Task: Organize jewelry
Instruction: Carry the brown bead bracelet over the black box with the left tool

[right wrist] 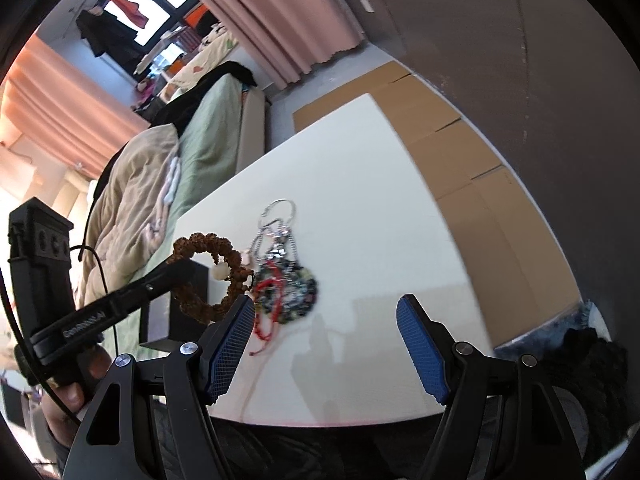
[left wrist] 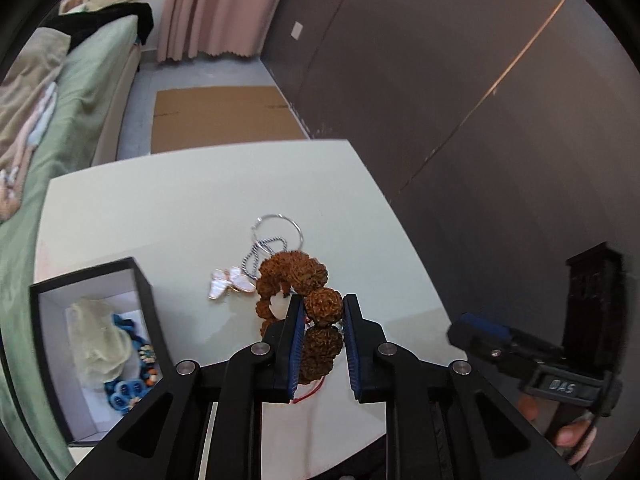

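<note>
- Brown seed bracelet point(left wrist: 298, 280): lower beads hidden between the left gripper point(left wrist: 323, 344) pads.
- Box point(left wrist: 100, 280): near corner cut off behind gripper frame; contents indistinct.
- Jewelry pile point(right wrist: 286, 292): motion-blurred, pieces indistinguishable.
- Right gripper point(left wrist: 486, 336): fingertips blurred.

This is a bedroom in a home. A bed point(left wrist: 80, 92) with a green sheet and a rumpled quilt point(right wrist: 132, 196) runs along the left, pink curtains point(left wrist: 216, 4) hang to the floor at the far end, and clothes point(right wrist: 124, 4) hang by the far window point(right wrist: 152, 0). A white table point(left wrist: 192, 208) stands near, beside a grey wall point(left wrist: 440, 80), with flattened cardboard point(left wrist: 224, 116) on the floor beyond it.
</note>
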